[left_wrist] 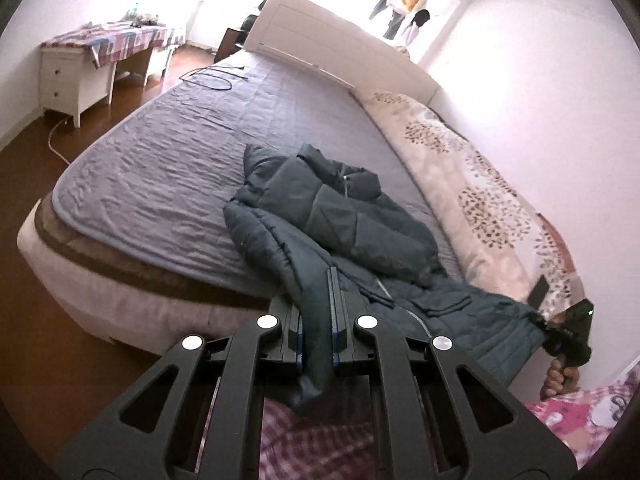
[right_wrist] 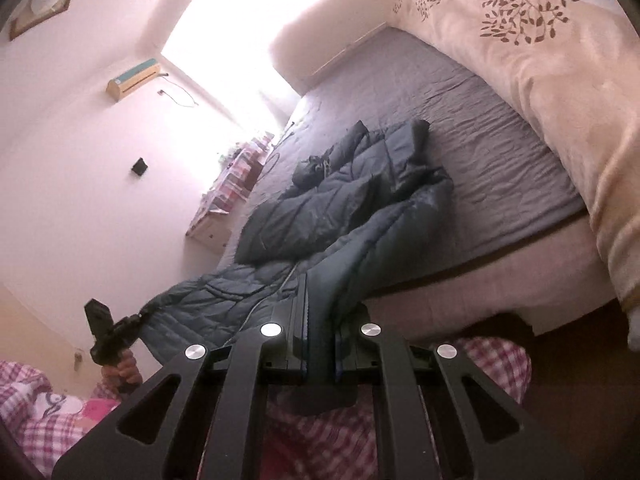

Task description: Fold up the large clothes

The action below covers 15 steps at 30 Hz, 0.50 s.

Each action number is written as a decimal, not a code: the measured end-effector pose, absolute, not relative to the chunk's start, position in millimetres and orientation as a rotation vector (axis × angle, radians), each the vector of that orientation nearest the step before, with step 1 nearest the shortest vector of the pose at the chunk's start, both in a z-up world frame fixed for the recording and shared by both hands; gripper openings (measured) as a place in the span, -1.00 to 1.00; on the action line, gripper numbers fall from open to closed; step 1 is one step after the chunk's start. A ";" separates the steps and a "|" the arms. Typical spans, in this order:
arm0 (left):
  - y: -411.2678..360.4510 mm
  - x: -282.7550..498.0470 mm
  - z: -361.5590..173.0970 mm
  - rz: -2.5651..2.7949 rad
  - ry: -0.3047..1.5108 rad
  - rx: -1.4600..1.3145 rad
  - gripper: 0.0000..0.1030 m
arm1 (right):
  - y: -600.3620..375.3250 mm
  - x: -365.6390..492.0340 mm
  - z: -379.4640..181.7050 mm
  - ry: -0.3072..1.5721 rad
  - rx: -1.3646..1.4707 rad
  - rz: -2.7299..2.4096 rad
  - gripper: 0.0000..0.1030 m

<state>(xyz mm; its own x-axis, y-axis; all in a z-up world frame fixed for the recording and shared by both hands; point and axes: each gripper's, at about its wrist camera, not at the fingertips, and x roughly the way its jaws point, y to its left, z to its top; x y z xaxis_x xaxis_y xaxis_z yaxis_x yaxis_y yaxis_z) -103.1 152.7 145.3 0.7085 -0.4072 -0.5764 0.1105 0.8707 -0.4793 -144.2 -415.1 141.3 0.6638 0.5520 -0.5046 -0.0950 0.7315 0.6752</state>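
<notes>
Jacket (left_wrist: pixel 352 224) hem pinched in left tool (left_wrist: pixel 318 320), right tool (right_wrist: pixel 320 332)

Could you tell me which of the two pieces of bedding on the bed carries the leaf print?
The cream duvet, bunched along the wall side of the bed, has the brown leaf print; the grey quilted bedspread beneath the puffer jacket is plain.

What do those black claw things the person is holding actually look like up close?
Each gripper, left and right, is matte black plastic: angular linkage arms with triangular cut-outs, round silver pivot pins, and two flat parallel fingers edged in blue. Seen from across, the right one has a chunky black handle with a small green light. The bare hand shows pink-and-white checked sleeves.
</notes>
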 end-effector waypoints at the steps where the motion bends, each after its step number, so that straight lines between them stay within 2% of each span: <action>1: 154.8 -109.6 145.9 -0.304 0.729 -0.439 -0.82 | -415.3 -148.5 144.4 0.763 0.661 0.401 -0.81; 8: 159.3 -98.4 153.7 -0.301 0.705 -0.494 -0.82 | -418.9 -144.2 155.7 0.736 0.689 0.416 -0.81; 15: 156.9 -24.7 181.5 -0.311 0.656 -0.553 -0.82 | -431.4 -61.0 185.0 0.714 0.715 0.405 -0.81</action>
<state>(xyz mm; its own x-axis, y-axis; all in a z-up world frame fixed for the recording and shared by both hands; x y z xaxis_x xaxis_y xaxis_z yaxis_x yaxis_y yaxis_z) -24.7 156.9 181.5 0.7545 -0.4388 -0.4881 0.1006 0.8122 -0.5746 -61.0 -431.4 185.0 0.6952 0.5605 -0.4500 -0.0982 0.6942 0.7130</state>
